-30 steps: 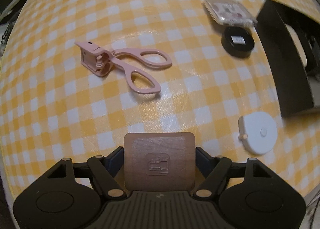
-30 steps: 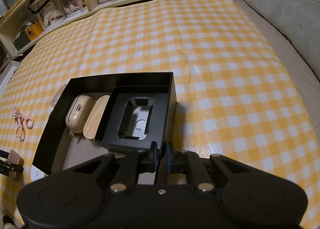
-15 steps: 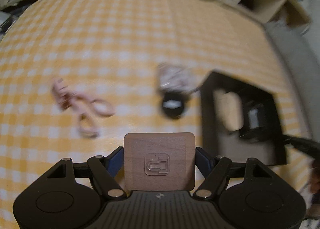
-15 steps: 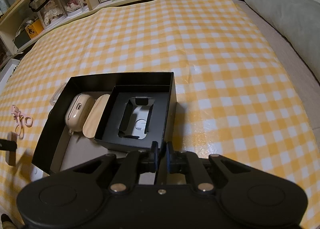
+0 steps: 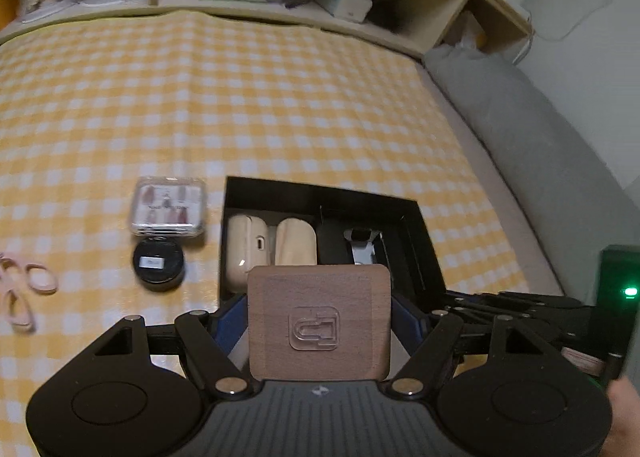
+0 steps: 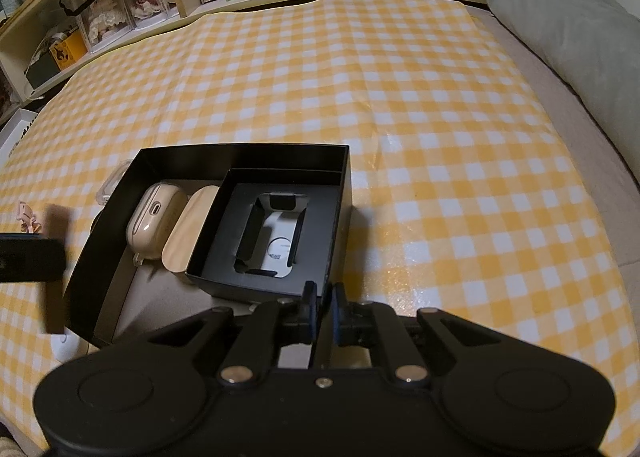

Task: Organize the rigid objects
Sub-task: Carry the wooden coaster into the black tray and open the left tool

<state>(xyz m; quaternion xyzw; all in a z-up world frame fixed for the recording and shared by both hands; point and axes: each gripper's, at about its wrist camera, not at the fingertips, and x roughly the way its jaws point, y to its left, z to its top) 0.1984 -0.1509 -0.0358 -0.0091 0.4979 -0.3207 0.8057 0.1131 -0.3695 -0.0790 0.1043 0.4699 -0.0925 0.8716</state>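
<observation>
While the left tongs [image 5: 319,321] clamp a wooden block [image 5: 319,321] across their wide span, the right tongs [image 6: 322,311] are pinched shut on the near wall of the black box [image 6: 240,155]. Block and left tongs hover over the box's near-left corner. Inside the box lie a beige case [image 6: 154,219] and a tan oval piece [image 6: 186,235] at left, and a black insert tray [image 6: 276,233] at right. Left of the box, on the checked cloth [image 5: 280,97], sit a clear case [image 5: 169,206], a black round tin [image 5: 158,265] and pink scissors [image 5: 24,293].

Matt wooden block [image 5: 319,321], glossy tablecloth [image 6: 440,137]
</observation>
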